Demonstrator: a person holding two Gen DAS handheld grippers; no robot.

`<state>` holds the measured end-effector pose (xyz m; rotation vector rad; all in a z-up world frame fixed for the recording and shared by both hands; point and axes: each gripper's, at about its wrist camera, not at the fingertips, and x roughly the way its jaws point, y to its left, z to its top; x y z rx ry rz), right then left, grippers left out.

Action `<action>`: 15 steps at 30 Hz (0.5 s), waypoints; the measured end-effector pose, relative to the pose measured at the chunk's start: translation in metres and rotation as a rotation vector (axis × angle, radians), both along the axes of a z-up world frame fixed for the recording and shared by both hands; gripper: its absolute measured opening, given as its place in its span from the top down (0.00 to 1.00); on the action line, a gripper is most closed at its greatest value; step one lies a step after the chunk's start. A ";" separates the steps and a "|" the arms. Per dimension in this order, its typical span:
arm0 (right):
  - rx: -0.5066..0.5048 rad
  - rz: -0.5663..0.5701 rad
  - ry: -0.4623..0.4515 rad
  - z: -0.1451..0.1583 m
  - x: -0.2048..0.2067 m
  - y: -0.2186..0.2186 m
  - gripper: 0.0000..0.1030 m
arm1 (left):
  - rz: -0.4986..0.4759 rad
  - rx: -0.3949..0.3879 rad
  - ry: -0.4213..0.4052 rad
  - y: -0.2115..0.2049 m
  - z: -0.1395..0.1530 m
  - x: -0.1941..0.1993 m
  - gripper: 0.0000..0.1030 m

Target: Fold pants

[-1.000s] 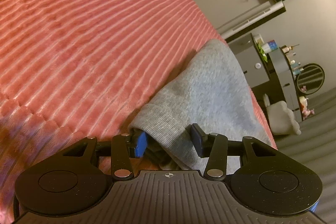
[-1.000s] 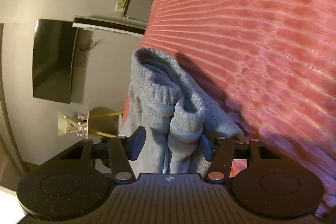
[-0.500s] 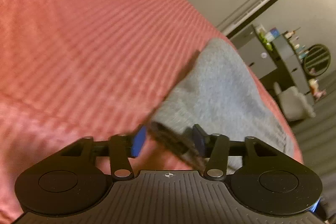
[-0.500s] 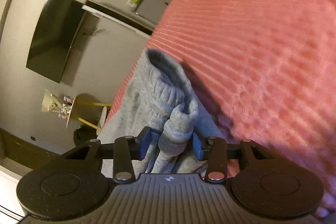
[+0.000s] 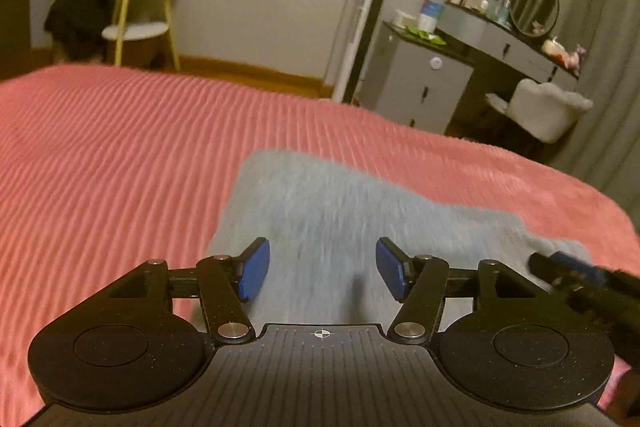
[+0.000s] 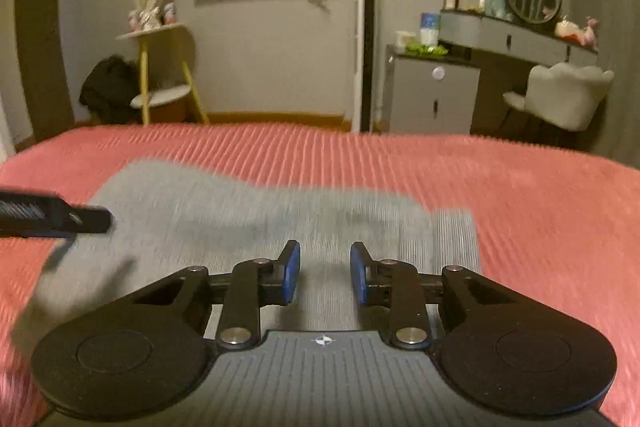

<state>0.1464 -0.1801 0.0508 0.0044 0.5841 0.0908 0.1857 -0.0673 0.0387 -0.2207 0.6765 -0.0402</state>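
Left gripper [image 5: 322,269] and right gripper [image 6: 325,273] spread, holding nothing; grey pants [image 6: 248,215] flat on pink bed [image 6: 540,195], motion-blurred, near edge hidden.

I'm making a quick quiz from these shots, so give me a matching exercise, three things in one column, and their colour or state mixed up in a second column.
Column one:
1. pants
2. bedspread
3. left gripper

Column two:
A. pink, ribbed
B. open, holding nothing
C. grey, lying flat

Pairs: 1-C, 2-A, 3-B
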 end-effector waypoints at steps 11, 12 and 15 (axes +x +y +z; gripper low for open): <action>-0.171 0.015 0.099 -0.034 0.053 0.007 0.77 | -0.005 0.011 0.099 0.023 -0.035 0.058 0.05; -0.171 0.015 0.098 -0.037 0.055 0.007 0.77 | 0.029 -0.041 0.117 0.033 -0.035 0.057 0.05; -0.171 0.016 0.099 -0.035 0.056 0.008 0.77 | 0.069 -0.083 0.131 0.047 -0.035 0.045 0.05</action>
